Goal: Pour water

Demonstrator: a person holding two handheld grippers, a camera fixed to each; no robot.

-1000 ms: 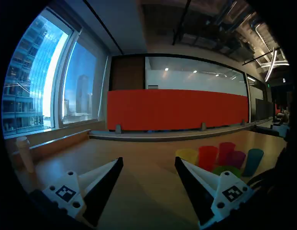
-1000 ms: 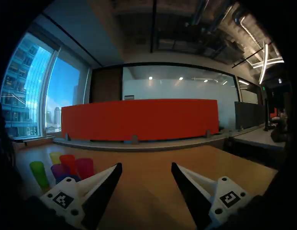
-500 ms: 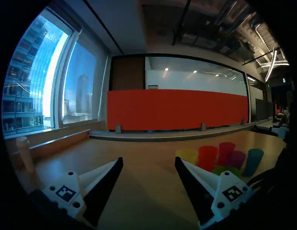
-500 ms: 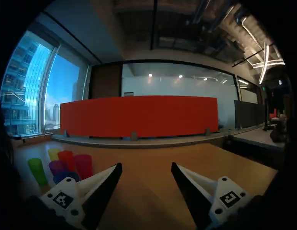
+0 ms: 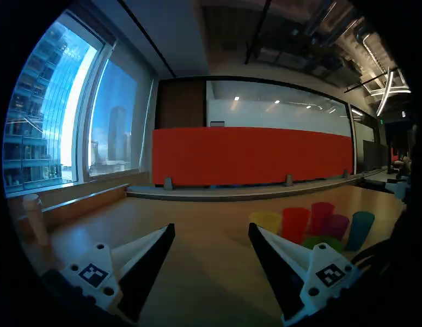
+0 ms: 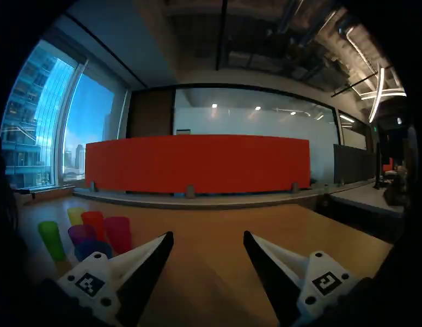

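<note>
While both the left tongs [image 5: 211, 228] and right tongs [image 6: 207, 234] hang spread and empty above the table [image 5: 200, 218], the coloured cups [image 5: 309, 220] stand clustered between them; they look light, thin plastic, so pinch one gently mid-wall lest it squash or tip.

Daylight floods in through the tall windows [image 5: 53, 125] on the left, bright blue and close to glare, while the room is dim. Strip lights [image 5: 387, 92] glow at the upper right, and the wooden table [image 5: 211, 272] carries a soft sheen. In both views, straight lines bow strongly toward the edges.
</note>
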